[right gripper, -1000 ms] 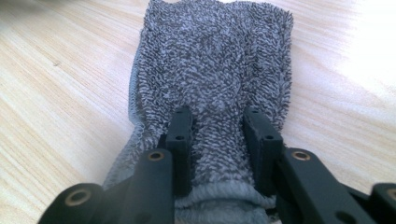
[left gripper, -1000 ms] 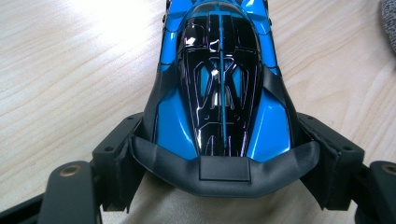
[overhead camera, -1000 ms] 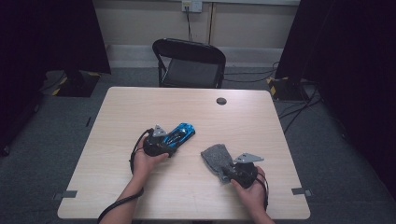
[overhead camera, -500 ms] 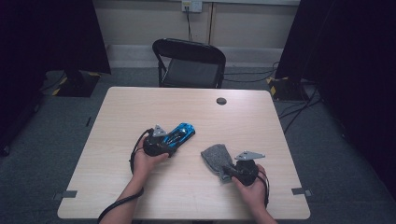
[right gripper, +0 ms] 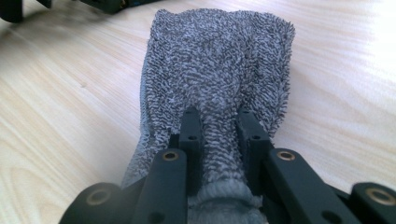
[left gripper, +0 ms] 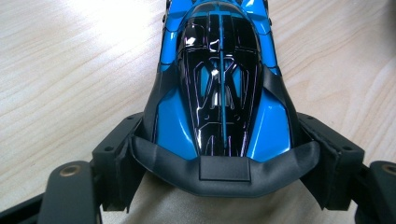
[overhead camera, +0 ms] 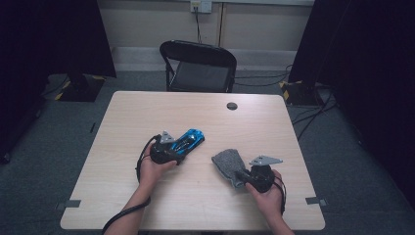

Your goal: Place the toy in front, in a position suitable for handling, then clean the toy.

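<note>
A glossy blue and black toy car (overhead camera: 190,141) lies on the wooden table (overhead camera: 122,117). My left gripper (overhead camera: 172,151) is shut on its rear end; in the left gripper view the car (left gripper: 219,84) sits pinched between the two black jaws near the spoiler. A grey terry cloth (overhead camera: 228,162) lies right of the middle. My right gripper (overhead camera: 241,176) has just closed its jaws on the cloth's near end. In the right gripper view a bunched fold of the cloth (right gripper: 219,70) is squeezed between the fingers (right gripper: 191,126).
A black folding chair (overhead camera: 198,66) stands behind the table's far edge. A small round black cap (overhead camera: 232,105) sits near that edge. Cables lie on the floor at the right.
The right gripper has shifted slightly over the cloth's near end and its jaws have closed on it. The left hand and the car have not moved.
</note>
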`<state>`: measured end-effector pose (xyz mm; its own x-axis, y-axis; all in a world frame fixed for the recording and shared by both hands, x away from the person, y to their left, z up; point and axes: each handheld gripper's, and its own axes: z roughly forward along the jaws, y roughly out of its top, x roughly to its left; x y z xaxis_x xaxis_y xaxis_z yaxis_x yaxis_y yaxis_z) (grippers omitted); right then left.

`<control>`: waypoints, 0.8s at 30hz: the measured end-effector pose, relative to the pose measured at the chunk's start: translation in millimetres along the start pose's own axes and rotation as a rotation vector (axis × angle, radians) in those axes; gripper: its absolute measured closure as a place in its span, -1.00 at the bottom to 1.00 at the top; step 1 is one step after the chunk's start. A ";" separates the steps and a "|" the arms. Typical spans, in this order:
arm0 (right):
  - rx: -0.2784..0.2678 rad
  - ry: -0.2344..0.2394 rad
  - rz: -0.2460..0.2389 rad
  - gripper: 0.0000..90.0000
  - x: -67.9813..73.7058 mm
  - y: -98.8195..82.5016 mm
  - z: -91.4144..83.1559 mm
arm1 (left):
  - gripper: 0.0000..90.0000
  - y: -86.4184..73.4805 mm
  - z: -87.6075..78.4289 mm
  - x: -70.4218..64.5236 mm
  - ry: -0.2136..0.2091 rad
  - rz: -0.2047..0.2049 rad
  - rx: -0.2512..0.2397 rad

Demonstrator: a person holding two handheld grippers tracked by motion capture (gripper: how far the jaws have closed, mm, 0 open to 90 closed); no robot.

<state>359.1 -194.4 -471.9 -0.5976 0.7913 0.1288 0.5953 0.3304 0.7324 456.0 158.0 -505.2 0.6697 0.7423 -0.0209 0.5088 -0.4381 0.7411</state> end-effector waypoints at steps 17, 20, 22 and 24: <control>0.009 0.053 -0.049 0.67 2.4 19.0 -0.8 | -0.46 0.0 0.1 0.1 -0.002 0.001 0.000; 0.002 0.068 -0.063 0.68 3.4 29.8 1.2 | -0.46 0.0 0.0 0.1 -0.001 0.003 0.000; -0.003 0.076 -0.073 0.68 4.8 38.7 3.7 | -0.46 0.0 0.0 0.1 -0.001 0.004 0.000; -0.013 0.095 -0.083 0.68 7.0 49.8 7.7 | -0.46 0.1 0.0 0.2 -0.001 0.004 0.000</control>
<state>388.6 -168.5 -439.7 -0.6934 0.7087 0.1298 0.5350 0.3858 0.7516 456.1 158.1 -505.1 0.6721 0.7402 -0.0188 0.5065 -0.4411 0.7408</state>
